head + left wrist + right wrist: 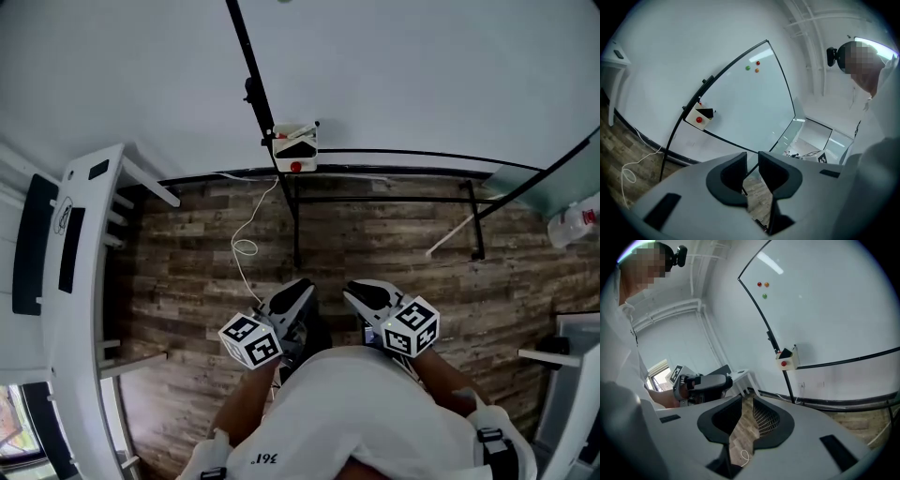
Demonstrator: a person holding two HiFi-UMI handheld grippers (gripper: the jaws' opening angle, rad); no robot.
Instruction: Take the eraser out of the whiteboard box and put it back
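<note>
The eraser [298, 148] sits in the whiteboard box [281, 161] at the top middle, well away from the left claw [298, 292] and right claw [366, 292], both a little spread and empty, so a rushed reach might knock the box loose.

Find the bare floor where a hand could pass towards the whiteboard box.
Bare floor lies between the white desk and the loose cable. Crowded: below the box, where the black stand bars and that cable meet.
</note>
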